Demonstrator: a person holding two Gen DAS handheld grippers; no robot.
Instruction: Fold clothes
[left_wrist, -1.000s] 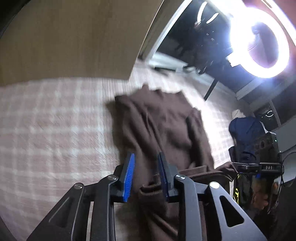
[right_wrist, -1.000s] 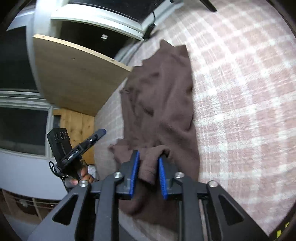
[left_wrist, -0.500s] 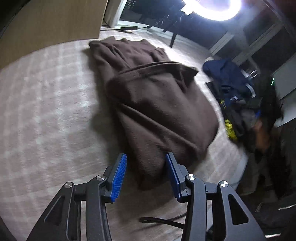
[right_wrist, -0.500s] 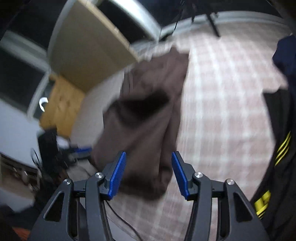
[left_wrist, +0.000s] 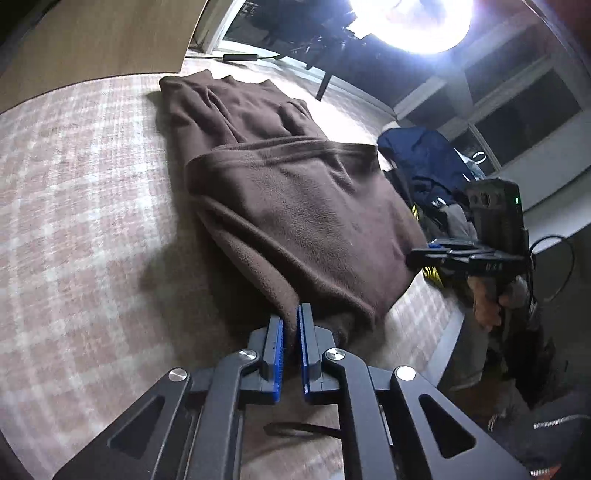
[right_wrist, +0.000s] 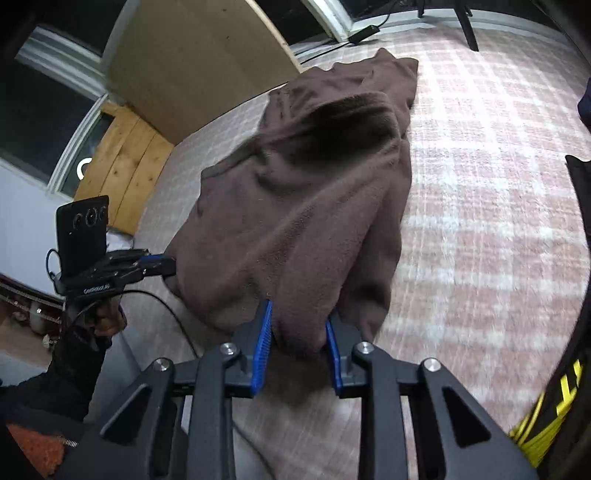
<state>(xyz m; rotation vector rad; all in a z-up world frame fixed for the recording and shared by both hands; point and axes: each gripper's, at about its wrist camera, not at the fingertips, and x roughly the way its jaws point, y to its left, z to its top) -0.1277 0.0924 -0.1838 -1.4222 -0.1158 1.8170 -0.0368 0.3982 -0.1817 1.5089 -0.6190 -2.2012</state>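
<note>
**Brown fleece, folded over, gripped at its near edge**

Item 1. Fleece (left_wrist: 295, 206): brown garment lying on the checked pink cover (left_wrist: 74, 206), doubled so that a top layer lies over the half nearest the cameras. The far end of the fleece lies flat toward the wooden board (left_wrist: 92, 37). In the right wrist view the fleece (right_wrist: 306, 206) bulges up, with a dark hollow at the fold on its far side.

Item 2. Left gripper (left_wrist: 290, 343): blue pads nearly together, clamped on a thin fold at the fleece's near edge. The cloth rises taut from the pads. In the right wrist view the left gripper (right_wrist: 162, 266) sits at the fleece's left edge, held by a hand in a dark sleeve; from this side its tips reach the cloth.

Item 3. Right gripper (right_wrist: 297, 341): blue pads set partly apart, with a thick bunch of the fleece's near edge filling the gap; the pads press on the cloth from both sides. In the left wrist view the right gripper (left_wrist: 424, 254) meets the fleece's right edge, held by a hand (left_wrist: 487, 306).

Item 4. Navy garment (left_wrist: 424, 162): heaped right of the fleece, near it.

Item 5. Ring light (left_wrist: 417, 22): lit, beyond the fleece's far end, above a dark stand.

Item 6. Black cable (left_wrist: 303, 430): on the cover, just under the left gripper, at the fleece's near side.
</note>
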